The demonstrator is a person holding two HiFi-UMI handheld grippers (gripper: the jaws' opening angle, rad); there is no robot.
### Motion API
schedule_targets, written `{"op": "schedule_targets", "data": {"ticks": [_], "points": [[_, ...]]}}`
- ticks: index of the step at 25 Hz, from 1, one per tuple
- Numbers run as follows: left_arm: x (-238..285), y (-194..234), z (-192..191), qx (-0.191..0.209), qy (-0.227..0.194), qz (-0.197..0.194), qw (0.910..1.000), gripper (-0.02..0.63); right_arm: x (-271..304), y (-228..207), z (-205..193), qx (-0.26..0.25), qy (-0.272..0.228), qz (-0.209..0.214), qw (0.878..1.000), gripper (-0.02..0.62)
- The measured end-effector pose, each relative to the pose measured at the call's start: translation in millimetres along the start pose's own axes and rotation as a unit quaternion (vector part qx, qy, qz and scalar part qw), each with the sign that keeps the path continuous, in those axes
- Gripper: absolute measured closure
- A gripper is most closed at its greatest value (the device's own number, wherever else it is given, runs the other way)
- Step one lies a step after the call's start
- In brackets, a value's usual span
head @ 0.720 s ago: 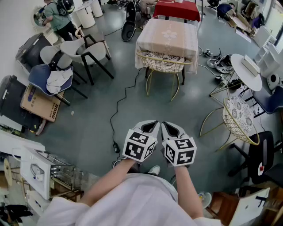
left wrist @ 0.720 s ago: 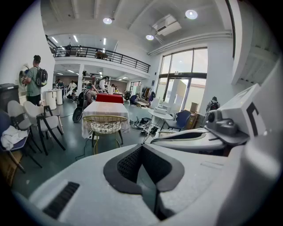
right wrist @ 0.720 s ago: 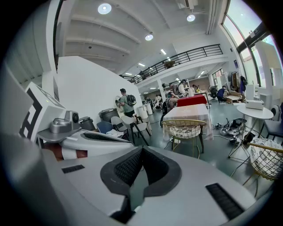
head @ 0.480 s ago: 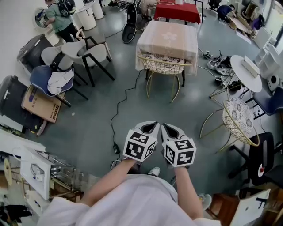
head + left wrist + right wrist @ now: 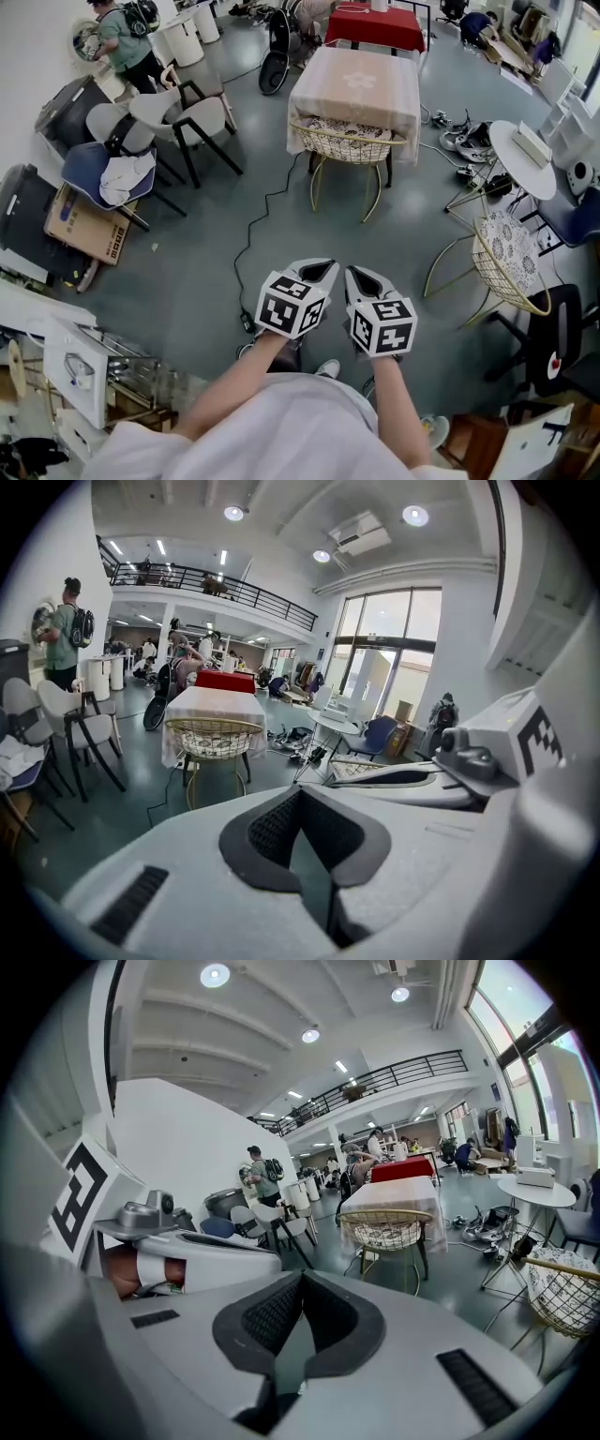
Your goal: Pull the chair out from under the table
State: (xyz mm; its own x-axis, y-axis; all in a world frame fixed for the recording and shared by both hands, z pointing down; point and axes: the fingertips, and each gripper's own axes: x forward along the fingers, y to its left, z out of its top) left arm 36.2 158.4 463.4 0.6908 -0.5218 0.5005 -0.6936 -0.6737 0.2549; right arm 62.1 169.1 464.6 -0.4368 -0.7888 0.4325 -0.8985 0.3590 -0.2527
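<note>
Chair, gold wire basket on thin legs, pushed in at the desk; your left gripper and right gripper fingers clenched, empty.

Open hall, part café, part lab: clothed table and wire chair ahead of the fingers, cardboard box to their left, mezzanine railing overhead (tall windows too).

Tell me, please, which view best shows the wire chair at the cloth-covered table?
The head view: the wire chair shows from above, pushed against the table. Both gripper views show it small, beyond their jaws.
</note>
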Motion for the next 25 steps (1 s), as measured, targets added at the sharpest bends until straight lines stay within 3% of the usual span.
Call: {"op": "schedule_targets", "data": {"ticks": [7, 15, 20, 25], "points": [[16, 15, 18, 0.007, -0.002, -0.037, 0.9993, 0.601, 24, -9, 16, 0.019, -0.002, -0.007, 1.0, 0.594], [44, 59, 43, 0.01, -0.013, -0.047, 0.9988, 0.601, 71, -24, 43, 0.008, -0.003, -0.02, 1.0, 0.594], [60, 88, 65, 0.052, -0.037, -0.071, 0.9955, 0.601, 105, -26, 64, -0.003, -0.001, -0.017, 1.0, 0.594], [70, 126, 80, 0.028, -0.024, -0.085, 0.9956, 0.601, 142, -22, 84, -0.021, 0.006, -0.02, 1.0, 0.594]]}}
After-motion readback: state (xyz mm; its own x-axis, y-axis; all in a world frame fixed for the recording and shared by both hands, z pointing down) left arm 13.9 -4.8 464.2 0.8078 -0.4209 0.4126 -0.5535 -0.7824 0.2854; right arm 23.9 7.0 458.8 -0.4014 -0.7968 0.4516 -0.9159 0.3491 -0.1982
